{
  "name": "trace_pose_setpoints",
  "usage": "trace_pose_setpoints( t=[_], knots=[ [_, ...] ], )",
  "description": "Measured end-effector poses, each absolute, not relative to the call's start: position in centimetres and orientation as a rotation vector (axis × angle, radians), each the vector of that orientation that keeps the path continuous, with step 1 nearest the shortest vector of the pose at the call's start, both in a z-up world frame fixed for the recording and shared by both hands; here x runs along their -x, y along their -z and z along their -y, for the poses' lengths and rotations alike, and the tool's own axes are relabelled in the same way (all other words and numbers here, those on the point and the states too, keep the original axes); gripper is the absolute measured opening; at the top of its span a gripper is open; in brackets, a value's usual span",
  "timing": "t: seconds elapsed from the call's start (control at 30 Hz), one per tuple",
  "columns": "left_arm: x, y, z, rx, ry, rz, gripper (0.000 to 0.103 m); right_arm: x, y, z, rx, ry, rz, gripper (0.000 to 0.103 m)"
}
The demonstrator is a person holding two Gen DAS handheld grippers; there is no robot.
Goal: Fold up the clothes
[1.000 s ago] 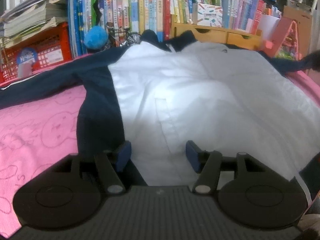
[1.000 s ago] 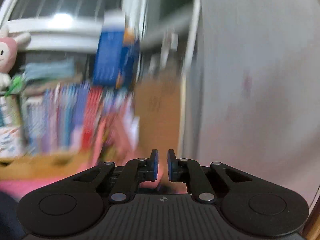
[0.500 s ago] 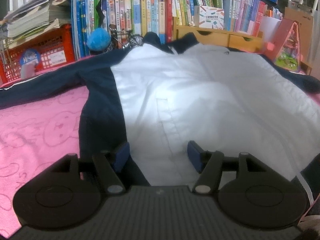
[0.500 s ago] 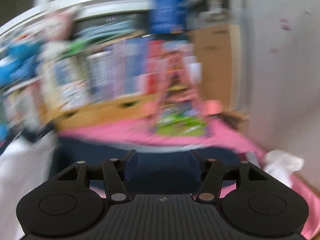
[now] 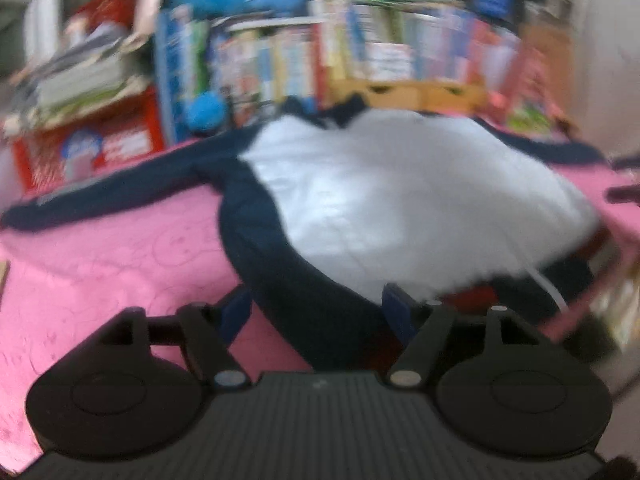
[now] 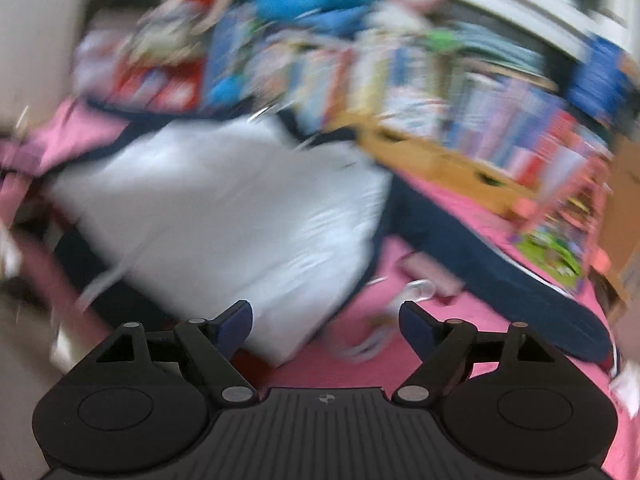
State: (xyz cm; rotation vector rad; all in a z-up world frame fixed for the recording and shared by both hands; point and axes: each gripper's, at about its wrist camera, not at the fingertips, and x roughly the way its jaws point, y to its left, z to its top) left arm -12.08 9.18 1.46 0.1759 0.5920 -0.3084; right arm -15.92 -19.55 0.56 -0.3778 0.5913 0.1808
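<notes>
A jacket with a white body [image 5: 400, 208] and navy sleeves and side panels lies spread flat on a pink sheet [image 5: 112, 264]. In the left wrist view my left gripper [image 5: 316, 314] hovers at the jacket's near left hem, its jaws opening, with the navy side panel [image 5: 280, 280] passing between them unpressed. In the right wrist view the same jacket [image 6: 224, 216] shows from its right side, and my right gripper [image 6: 326, 320] is at its near corner, jaws opening, the white hem corner [image 6: 280, 332] between them untouched. The right navy sleeve [image 6: 500, 256] stretches off to the right. Both views are motion-blurred.
A packed bookshelf [image 5: 320, 52] with a wooden drawer unit [image 5: 420, 92] runs along the back. A red crate [image 5: 92, 144] with stacked papers stands back left. A pink stand with a green item [image 6: 560, 248] sits at the far right. The bed edge drops off beside the jacket [image 5: 600, 300].
My left gripper slid left along the hem and widened. My right gripper swung down from the wall and shelf toward the jacket, going from shut to wide apart.
</notes>
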Motion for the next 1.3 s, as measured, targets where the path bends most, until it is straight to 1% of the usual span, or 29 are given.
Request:
trace_pose_setpoints(
  t=[0.13, 0.17, 0.23, 0.3, 0.33, 0.37, 0.43, 0.6, 0.73, 0.8, 0.83, 0.9, 0.97, 1.0, 1.07, 1.1, 1.2, 1.3],
  knots=[
    [13.1, -1.6, -8.0, -0.185, 0.462, -0.594, 0.074, 17.3, 1.7, 14.0, 0.543, -0.314, -0.577, 0.089],
    [13.4, -1.5, -7.5, -0.203, 0.488, -0.587, 0.081, 17.4, 2.0, 13.2, 0.549, -0.347, -0.575, 0.091],
    [13.3, -0.8, -6.3, -0.274, 0.482, -0.584, 0.083, 17.2, 3.0, 11.3, 0.558, -0.397, -0.567, 0.091],
    [12.8, 0.5, -5.0, -0.365, 0.444, -0.594, 0.083, 16.5, 3.9, 9.7, 0.58, -0.412, -0.558, 0.091],
    [12.6, 1.1, -4.7, -0.402, 0.411, -0.596, 0.083, 16.1, 4.3, 9.1, 0.59, -0.415, -0.551, 0.1],
    [12.3, 1.5, -4.7, -0.419, 0.37, -0.589, 0.082, 15.9, 4.2, 8.7, 0.582, -0.421, -0.54, 0.101],
    [11.6, 1.7, -5.1, -0.417, 0.28, -0.57, 0.083, 15.5, 3.9, 8.2, 0.574, -0.419, -0.52, 0.101],
    [9.7, 0.2, -7.7, -0.294, 0.151, -0.526, 0.083, 14.5, 3.0, 8.6, 0.508, -0.332, -0.476, 0.101],
    [9.0, -1.5, -8.4, -0.22, 0.166, -0.465, 0.083, 13.6, 2.2, 8.8, 0.418, -0.347, -0.466, 0.101],
    [8.4, -2.3, -8.2, -0.21, 0.168, -0.426, 0.083, 13.3, 2.4, 7.9, 0.444, -0.344, -0.446, 0.1],
    [8.1, -2.7, -8.0, -0.206, 0.167, -0.409, 0.083, 13.1, 2.5, 7.4, 0.458, -0.342, -0.436, 0.098],
    [7.7, -3.7, -8.0, -0.179, 0.173, -0.381, 0.083, 12.2, 2.6, 7.3, 0.473, -0.266, -0.419, 0.081],
    [7.9, -4.5, -7.8, -0.139, 0.222, -0.376, 0.082, 11.1, 1.8, 8.2, 0.405, -0.207, -0.427, 0.051],
    [8.2, -4.9, -7.5, -0.125, 0.279, -0.364, 0.082, 10.5, 0.9, 9.2, 0.336, -0.179, -0.429, 0.046],
    [9.0, -5.1, -6.0, -0.138, 0.405, -0.354, 0.083, 9.7, -0.6, 10.7, 0.253, -0.149, -0.405, 0.041],
    [9.4, -5.1, -4.9, -0.157, 0.456, -0.356, 0.083, 9.4, -1.6, 11.3, 0.231, -0.136, -0.373, 0.04],
    [9.4, -3.3, -0.7, -0.319, 0.492, -0.374, 0.084, 9.1, -3.8, 11.8, 0.203, -0.133, -0.299, 0.04],
    [7.9, -1.0, 1.1, -0.395, 0.457, -0.436, 0.083, 9.7, -4.8, 12.1, 0.189, -0.133, -0.245, 0.04]
  ],
)
